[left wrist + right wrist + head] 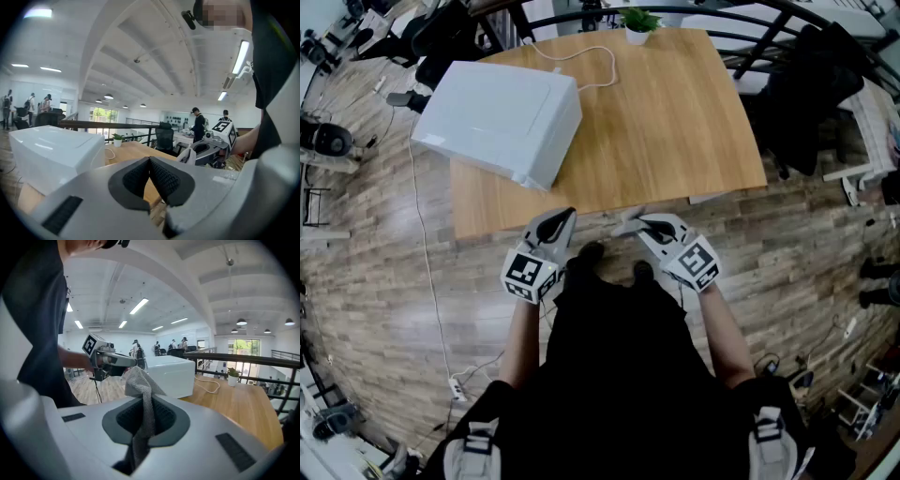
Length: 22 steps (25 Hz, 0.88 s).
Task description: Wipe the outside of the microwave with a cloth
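Observation:
The white microwave (pixel 500 122) stands on the left part of the wooden table (pixel 675 131), its cord trailing toward the back; it also shows in the left gripper view (pixel 51 157) and the right gripper view (pixel 172 375). My right gripper (pixel 637 225) hangs at the table's near edge, shut on a grey cloth (pixel 140 401) that sticks up between its jaws (pixel 626 225). My left gripper (pixel 564 220) is beside it, just right of the microwave's near corner, jaws pressed together with nothing in them. Both grippers are apart from the microwave.
A small potted plant (pixel 638 22) sits at the table's far edge. A black chair (pixel 811 89) and railing stand to the right. Cables and a power strip (pixel 457 386) lie on the wood floor at left. People stand far off in the room.

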Each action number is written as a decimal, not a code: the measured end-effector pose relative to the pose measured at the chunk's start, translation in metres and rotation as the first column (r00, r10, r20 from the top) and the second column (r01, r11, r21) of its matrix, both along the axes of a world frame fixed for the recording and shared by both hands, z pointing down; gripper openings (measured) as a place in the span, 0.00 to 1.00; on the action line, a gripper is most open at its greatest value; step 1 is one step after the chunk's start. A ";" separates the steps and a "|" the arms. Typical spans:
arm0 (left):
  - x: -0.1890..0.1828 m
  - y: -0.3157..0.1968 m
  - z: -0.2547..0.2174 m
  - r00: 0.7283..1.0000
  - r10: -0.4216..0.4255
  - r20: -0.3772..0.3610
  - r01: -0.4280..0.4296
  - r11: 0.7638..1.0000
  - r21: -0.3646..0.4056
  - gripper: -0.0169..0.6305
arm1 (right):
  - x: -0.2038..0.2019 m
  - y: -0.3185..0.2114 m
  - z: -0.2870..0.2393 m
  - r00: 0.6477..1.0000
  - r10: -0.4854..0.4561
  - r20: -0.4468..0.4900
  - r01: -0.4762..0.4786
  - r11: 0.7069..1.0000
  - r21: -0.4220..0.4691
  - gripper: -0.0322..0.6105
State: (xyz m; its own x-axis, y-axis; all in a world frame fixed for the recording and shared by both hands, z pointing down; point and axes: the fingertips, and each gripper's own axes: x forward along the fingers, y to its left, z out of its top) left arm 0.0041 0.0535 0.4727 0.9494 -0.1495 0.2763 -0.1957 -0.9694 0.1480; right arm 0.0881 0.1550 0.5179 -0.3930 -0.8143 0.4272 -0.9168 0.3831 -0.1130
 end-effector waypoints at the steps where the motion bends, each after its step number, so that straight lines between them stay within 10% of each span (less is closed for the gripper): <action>1: -0.002 0.009 0.001 1.000 -0.022 -0.003 0.022 1.000 -0.004 0.03 | 0.000 0.005 0.001 1.000 -0.022 -0.002 0.022 1.000 0.000 0.07; 11: -0.044 0.089 0.017 0.975 -0.217 0.044 0.218 0.976 -0.022 0.03 | -0.012 0.047 0.021 0.984 -0.175 0.017 0.175 0.985 0.003 0.07; 22: -0.084 0.049 0.006 0.952 -0.305 0.013 0.305 0.952 0.023 0.03 | -0.033 -0.017 0.020 0.982 -0.191 -0.004 0.191 0.982 0.014 0.07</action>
State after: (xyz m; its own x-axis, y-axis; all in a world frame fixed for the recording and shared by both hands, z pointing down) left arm -0.0797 0.1026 0.4783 0.8530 -0.4370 0.2853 -0.4848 -0.8659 0.1230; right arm 0.0550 0.1384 0.5383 -0.5404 -0.7307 0.4172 -0.8270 0.5526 -0.1035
